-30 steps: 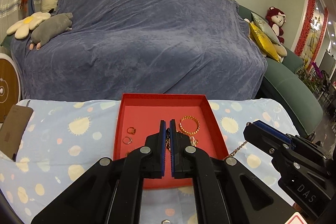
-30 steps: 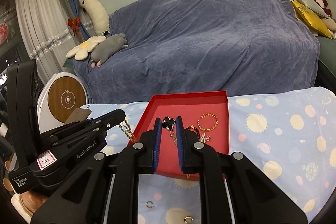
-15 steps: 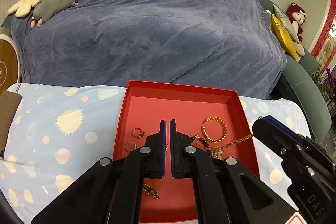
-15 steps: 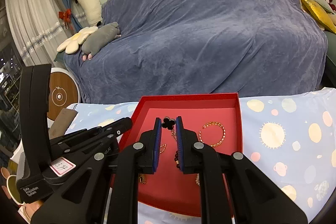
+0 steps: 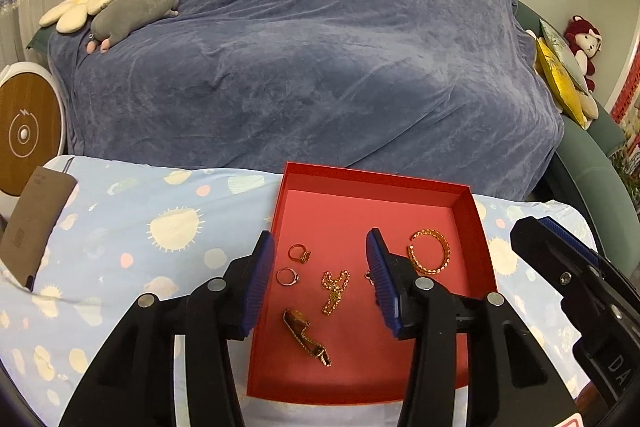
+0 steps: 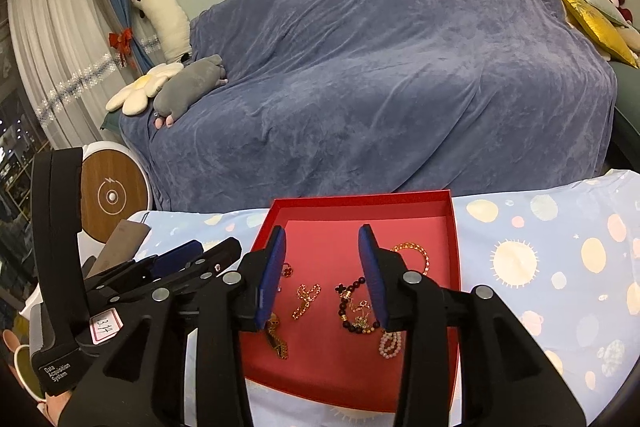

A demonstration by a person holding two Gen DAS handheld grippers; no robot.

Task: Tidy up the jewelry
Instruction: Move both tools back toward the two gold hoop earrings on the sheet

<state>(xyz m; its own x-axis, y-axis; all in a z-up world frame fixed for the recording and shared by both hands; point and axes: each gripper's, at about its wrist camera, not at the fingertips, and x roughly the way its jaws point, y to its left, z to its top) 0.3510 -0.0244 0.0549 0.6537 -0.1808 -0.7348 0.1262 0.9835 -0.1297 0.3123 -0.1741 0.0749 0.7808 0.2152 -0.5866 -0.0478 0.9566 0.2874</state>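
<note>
Shallow red cardboard tray sits on the bench under a pale blue sun-print cloth; jewelry lies loose on the tray floor. Left gripper released, blue pads spread wide over the tray, holding nothing; between its fingers: two gold rings, a crumpled thin gold chain, a flat gold link bracelet; gold beaded bangle off to the right. Right gripper likewise spread and empty; beneath it dark bead bracelet; pale pink pearl strand nearer the front edge.
</note>
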